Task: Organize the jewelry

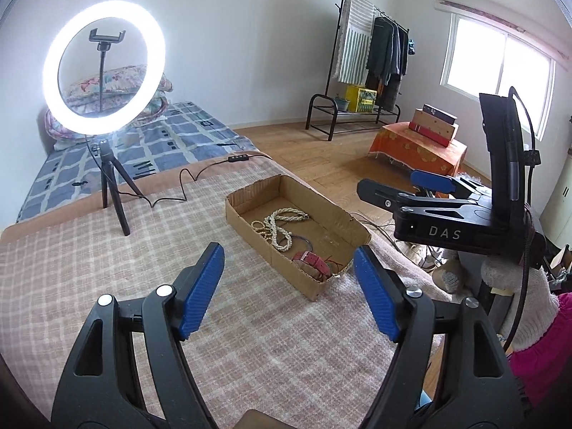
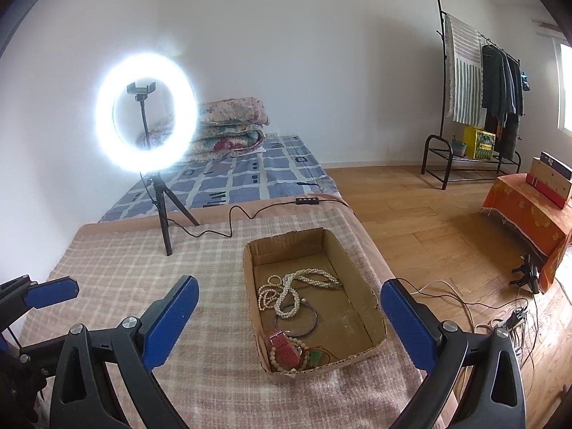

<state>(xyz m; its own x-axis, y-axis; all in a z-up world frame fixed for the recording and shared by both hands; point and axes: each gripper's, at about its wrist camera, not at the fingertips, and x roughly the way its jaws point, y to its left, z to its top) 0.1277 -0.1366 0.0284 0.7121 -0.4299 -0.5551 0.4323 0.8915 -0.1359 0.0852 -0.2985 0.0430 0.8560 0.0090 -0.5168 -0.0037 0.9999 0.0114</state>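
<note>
Both tongs are nearest to my cameras: the left tongs (image 1: pixel 289 286) are spread wide and hold nothing, and the right tongs (image 2: pixel 289 325) are also spread and empty. They hover above the checked blanket (image 2: pixel 143 286) on the desk. All the jewelry I can see lies inside the open cardboard box (image 2: pixel 371 318): a pearl necklace (image 2: pixel 296 286) in loose loops in the middle, a dark thin bangle (image 2: pixel 304 321) beside it, and a red strap (image 2: pixel 284 350) with a bead bracelet (image 2: pixel 286 361) at the near end. I see no piece on the blanket. I judge this fits two stages: everything gathered, or sorting about to go on. I cannot decide which.
</note>
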